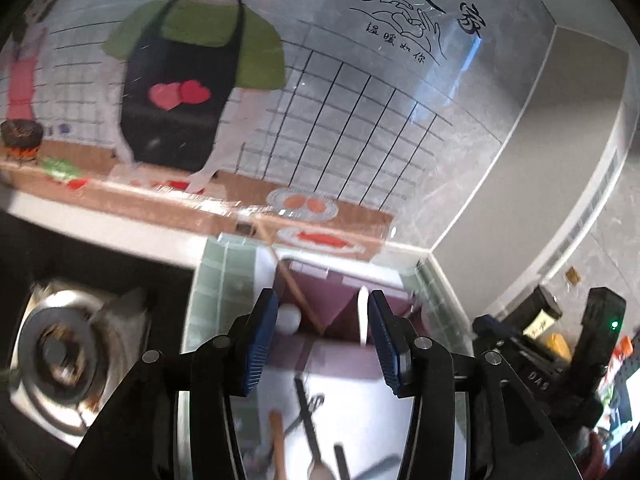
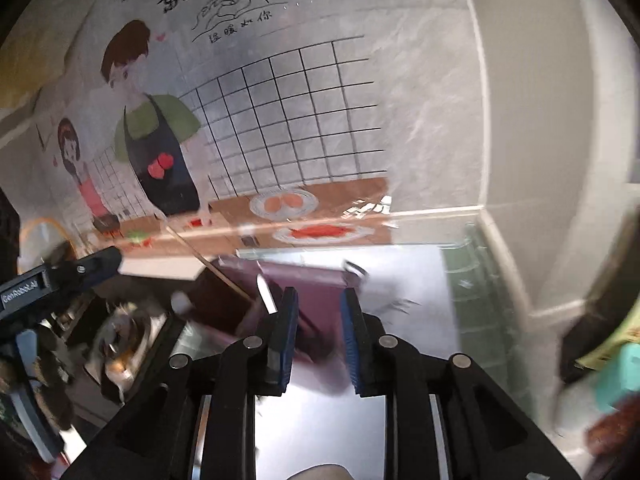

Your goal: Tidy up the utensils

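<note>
L gripper [image 1: 323, 340]: my jaws wide apart, nothing between pads, hovering over the purple holder [image 1: 320, 320].
R gripper [image 2: 319, 336]: jaws parted, narrower gap, nothing held; purple holder [image 2: 308, 292] just ahead.
Holder contents: white spoon [image 1: 289, 317] at left, wooden chopstick [image 1: 298, 288] leaning diag., white utensil [image 1: 363, 316] upright at right.
Loose utensils: dark- and wood-handled pieces [image 1: 308, 432] on counter below L gripper, blurred, can't ID.
Stove burner [image 1: 60, 356]: left of holder.
Wall mural [image 2: 160, 140]: behind counter.
</note>
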`<state>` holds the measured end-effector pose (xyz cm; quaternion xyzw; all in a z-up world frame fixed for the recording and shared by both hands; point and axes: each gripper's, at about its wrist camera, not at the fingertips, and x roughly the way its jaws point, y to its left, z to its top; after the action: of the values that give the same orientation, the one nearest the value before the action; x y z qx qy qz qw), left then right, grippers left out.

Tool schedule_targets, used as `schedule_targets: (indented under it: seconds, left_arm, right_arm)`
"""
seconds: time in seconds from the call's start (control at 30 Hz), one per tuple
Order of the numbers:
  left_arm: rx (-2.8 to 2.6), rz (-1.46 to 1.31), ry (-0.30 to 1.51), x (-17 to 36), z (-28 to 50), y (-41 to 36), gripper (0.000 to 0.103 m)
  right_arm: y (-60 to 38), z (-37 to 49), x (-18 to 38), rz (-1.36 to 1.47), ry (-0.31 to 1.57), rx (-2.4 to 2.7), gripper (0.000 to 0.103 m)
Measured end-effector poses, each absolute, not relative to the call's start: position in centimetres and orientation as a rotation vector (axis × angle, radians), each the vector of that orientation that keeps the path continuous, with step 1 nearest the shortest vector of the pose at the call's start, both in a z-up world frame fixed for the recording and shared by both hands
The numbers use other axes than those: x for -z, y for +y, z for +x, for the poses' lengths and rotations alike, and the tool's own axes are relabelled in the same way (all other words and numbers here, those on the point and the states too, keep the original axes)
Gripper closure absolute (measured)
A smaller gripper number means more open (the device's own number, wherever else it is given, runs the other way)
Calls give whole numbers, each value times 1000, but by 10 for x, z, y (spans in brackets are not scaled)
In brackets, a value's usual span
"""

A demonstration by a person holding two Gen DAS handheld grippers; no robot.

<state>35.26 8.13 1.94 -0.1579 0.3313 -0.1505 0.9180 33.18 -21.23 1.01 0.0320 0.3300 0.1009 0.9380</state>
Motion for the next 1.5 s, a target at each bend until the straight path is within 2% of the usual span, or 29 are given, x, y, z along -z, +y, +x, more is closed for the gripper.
schedule_targets:
  seconds: [0.13,0.33,0.57,0.8,0.93,1.5]
  left_arm:
    - [289,-263,721,-7,318,86,49]
    - [228,-166,814,32,268,91,42]
    - [122,-303,901,72,241,122,38]
    - [93,-336,903,74,233,135,35]
    - [102,-335,927,78,230,131,35]
    - [46,-338,972,88,213,142,35]
  right_arm:
    - [-208,295,-4,-11,728,-250,81]
    - [-203,255,43,-58,902,-242,81]
    - [-185,223,88,-122,1030,-317,81]
    - [-215,236,103,79,1105,-228,81]
    - [-225,247,117,191,1132,-184,80]
    - [-187,273,125,36,1090,-170,80]
